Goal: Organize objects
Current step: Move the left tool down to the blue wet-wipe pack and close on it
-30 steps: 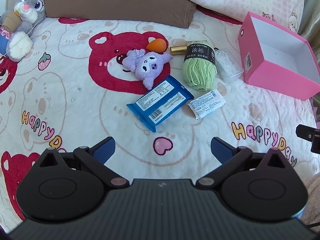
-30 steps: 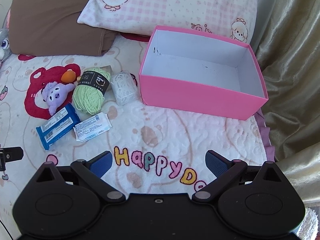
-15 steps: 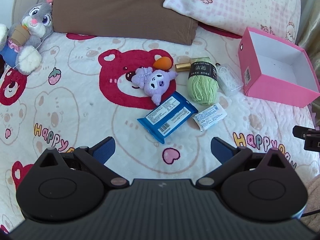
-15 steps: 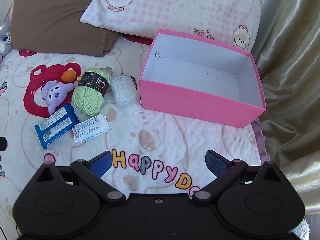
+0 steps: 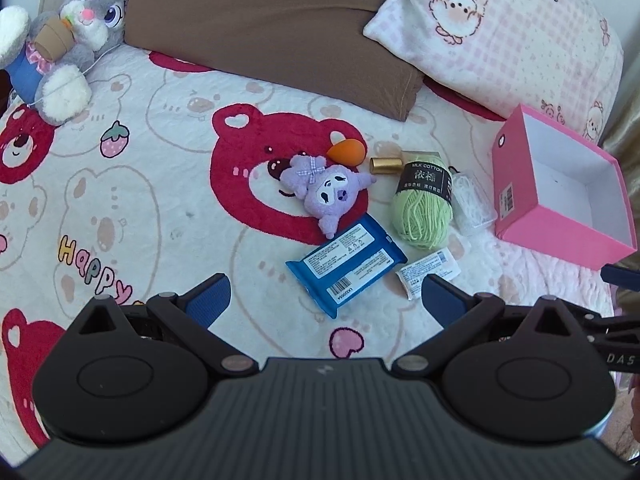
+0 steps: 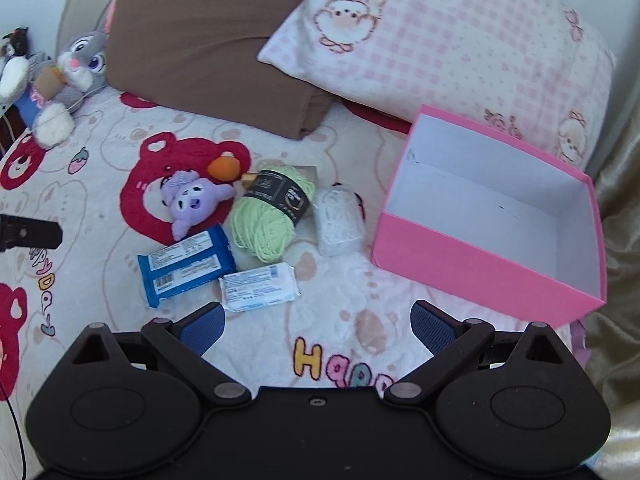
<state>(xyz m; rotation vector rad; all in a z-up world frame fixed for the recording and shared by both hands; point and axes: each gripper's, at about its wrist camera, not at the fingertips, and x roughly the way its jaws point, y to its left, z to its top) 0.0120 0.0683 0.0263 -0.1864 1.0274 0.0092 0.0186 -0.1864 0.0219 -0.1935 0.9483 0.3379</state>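
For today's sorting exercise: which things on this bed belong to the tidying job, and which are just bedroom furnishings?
Job: pink box, green yarn, purple plush, blue wipes pack, white packet, orange sponge, gold cap, clear bag.

Furnishings: rabbit toy, brown pillow, checked pillow.
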